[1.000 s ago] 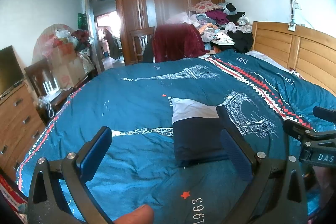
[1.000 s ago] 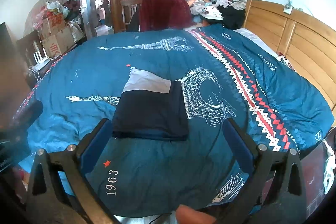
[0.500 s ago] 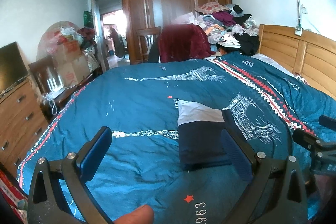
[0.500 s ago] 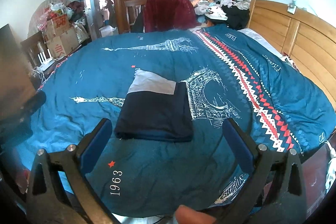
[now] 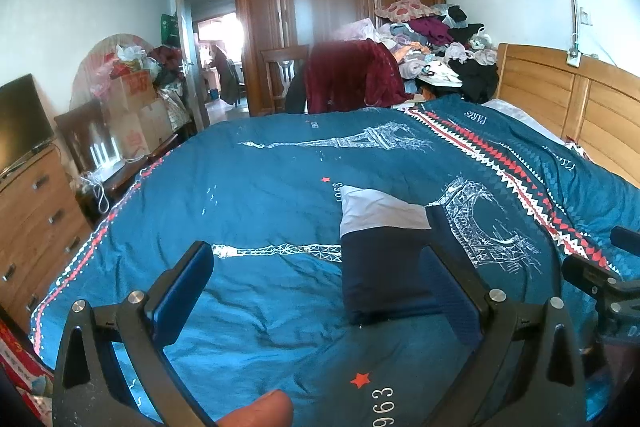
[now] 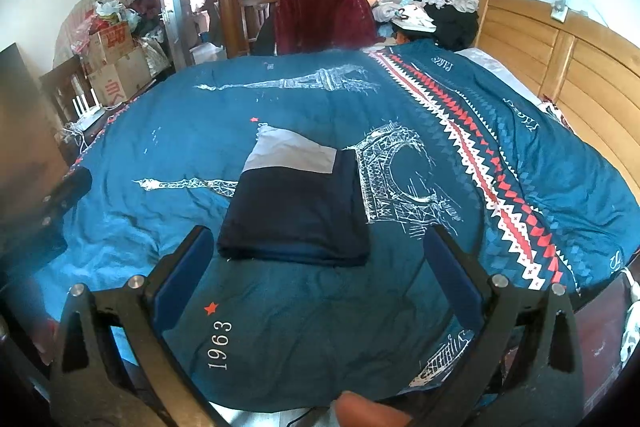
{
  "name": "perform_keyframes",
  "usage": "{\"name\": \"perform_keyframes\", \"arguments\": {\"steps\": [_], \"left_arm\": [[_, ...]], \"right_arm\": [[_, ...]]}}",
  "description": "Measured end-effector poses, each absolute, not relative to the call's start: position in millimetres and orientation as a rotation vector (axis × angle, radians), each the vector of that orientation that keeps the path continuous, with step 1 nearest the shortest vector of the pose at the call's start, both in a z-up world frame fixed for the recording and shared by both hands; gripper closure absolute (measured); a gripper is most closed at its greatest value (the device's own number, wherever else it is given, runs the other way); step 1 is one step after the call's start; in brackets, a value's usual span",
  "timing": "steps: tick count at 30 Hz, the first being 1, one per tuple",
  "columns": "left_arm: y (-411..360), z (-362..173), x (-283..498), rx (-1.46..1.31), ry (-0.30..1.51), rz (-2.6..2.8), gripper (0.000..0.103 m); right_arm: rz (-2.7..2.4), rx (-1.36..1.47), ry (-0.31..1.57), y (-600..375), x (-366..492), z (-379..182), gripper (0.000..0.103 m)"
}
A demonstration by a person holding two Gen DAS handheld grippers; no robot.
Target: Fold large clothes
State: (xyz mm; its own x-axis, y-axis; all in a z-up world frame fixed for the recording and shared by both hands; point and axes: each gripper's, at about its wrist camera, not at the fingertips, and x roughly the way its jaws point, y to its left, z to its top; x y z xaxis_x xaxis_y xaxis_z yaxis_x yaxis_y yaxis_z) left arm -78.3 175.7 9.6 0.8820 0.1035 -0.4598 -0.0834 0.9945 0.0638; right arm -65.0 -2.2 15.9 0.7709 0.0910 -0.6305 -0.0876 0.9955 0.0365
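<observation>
Left wrist view: the left gripper [image 5: 316, 291] has its two blue-padded fingers [image 5: 182, 297] spread wide apart with nothing between them, held above the blue bedspread [image 5: 260, 187]. The folded garment [image 5: 384, 251], dark navy with a pale grey band at its far end, lies flat on the bedspread ahead of the tongs and towards their right finger, which partly covers its right edge. Far ahead stands a wooden wardrobe [image 5: 336, 7], with a heap of clothes [image 5: 432, 43] to its right. Part of the other gripper shows at the right edge.

Right wrist view: the right gripper [image 6: 320, 275] is likewise wide apart and empty. The folded garment [image 6: 296, 211] lies just ahead of the tongs, centred between the two fingers [image 6: 456, 283], not touching either. The wooden headboard [image 6: 560, 67] lies ahead and to the right.
</observation>
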Motion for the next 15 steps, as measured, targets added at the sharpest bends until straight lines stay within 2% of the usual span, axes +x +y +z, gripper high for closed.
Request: {"name": "perform_keyframes", "arguments": {"steps": [15], "left_arm": [[168.6, 8.8, -84.1, 0.047, 0.47, 0.112, 0.0]], "right_arm": [[0.092, -0.005, 0.652, -1.9, -65.5, 22.9, 0.0]]}}
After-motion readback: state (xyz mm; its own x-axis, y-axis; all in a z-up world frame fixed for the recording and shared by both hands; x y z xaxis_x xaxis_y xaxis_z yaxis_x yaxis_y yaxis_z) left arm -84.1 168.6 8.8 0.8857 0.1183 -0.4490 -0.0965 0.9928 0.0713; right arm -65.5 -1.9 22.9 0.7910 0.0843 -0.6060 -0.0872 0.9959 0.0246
